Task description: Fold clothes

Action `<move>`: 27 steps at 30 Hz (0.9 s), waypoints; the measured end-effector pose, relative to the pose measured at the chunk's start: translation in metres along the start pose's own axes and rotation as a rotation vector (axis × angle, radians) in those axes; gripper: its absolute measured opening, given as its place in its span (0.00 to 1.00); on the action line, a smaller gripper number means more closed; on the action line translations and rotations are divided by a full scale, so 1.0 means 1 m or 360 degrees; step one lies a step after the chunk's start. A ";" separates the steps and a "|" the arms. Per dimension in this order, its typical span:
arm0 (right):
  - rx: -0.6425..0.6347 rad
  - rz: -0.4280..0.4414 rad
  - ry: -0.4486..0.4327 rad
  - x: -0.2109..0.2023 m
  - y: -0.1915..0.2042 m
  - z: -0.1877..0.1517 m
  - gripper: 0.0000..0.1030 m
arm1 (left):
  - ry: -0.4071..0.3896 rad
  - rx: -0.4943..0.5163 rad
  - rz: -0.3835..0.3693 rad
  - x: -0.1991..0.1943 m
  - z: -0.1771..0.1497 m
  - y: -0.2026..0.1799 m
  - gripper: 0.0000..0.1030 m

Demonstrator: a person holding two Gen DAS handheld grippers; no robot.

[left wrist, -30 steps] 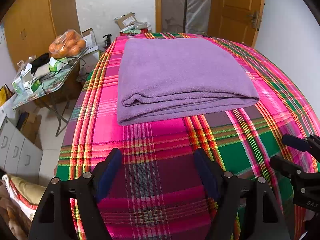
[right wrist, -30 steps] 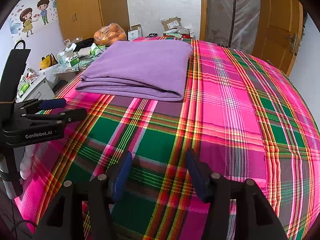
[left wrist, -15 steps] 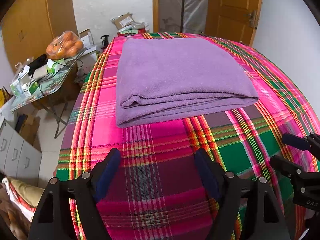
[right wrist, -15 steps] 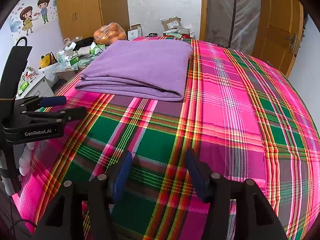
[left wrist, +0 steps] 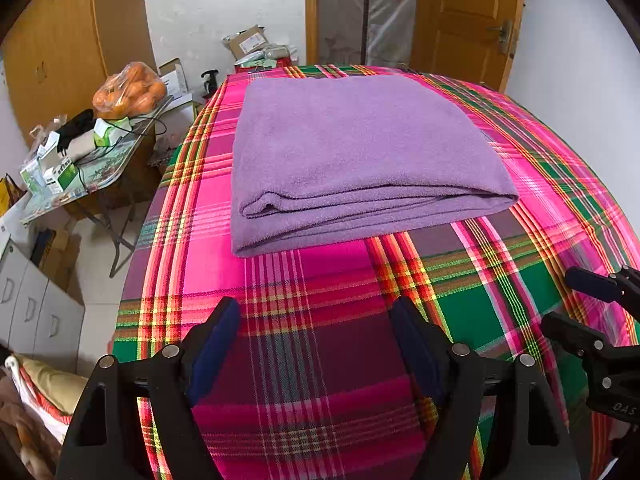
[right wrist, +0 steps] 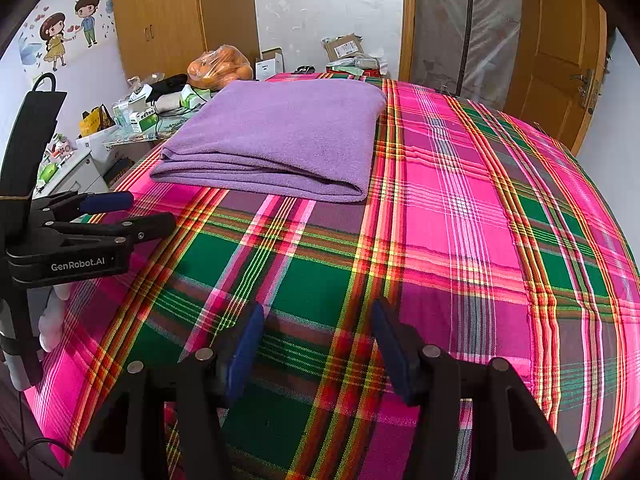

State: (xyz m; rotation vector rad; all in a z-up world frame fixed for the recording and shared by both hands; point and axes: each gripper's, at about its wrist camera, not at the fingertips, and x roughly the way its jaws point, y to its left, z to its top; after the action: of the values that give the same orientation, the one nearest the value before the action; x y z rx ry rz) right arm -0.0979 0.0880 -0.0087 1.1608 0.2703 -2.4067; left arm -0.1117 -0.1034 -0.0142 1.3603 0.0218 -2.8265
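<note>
A purple fleece cloth (left wrist: 360, 152) lies folded into a neat rectangle on the plaid bedspread (left wrist: 328, 344), its layered edges facing me. In the right wrist view the same purple cloth (right wrist: 280, 132) sits at the far left of the bed. My left gripper (left wrist: 316, 320) hovers open over the bedspread, short of the cloth's near edge, nothing between its fingers. My right gripper (right wrist: 318, 320) is open too, above bare plaid, to the right of the left one. The left gripper (right wrist: 120, 210) shows at the left edge of the right wrist view, the right gripper (left wrist: 576, 300) at the right edge of the left one.
A cluttered side table (left wrist: 80, 168) with a bag of oranges (left wrist: 128, 94) and small boxes stands left of the bed. White drawers (left wrist: 28, 308) sit below it. Wooden doors (left wrist: 468, 16) and cardboard boxes (left wrist: 248, 42) lie beyond the bed's far end.
The left wrist view has drifted slightly right. Both grippers stay open and the cloth has not moved.
</note>
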 end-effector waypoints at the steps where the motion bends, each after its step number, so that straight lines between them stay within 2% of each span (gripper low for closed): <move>1: 0.0000 0.0000 0.0000 0.000 0.000 0.000 0.55 | 0.0000 0.0000 0.0000 0.000 0.000 0.000 0.78; 27: 0.0000 0.0000 0.0001 0.000 0.002 0.000 0.56 | 0.0002 -0.0004 0.0007 0.001 0.000 0.000 0.79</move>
State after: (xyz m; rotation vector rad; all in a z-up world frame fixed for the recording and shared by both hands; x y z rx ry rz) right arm -0.0970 0.0868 -0.0088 1.1613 0.2706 -2.4060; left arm -0.1125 -0.1038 -0.0147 1.3599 0.0223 -2.8213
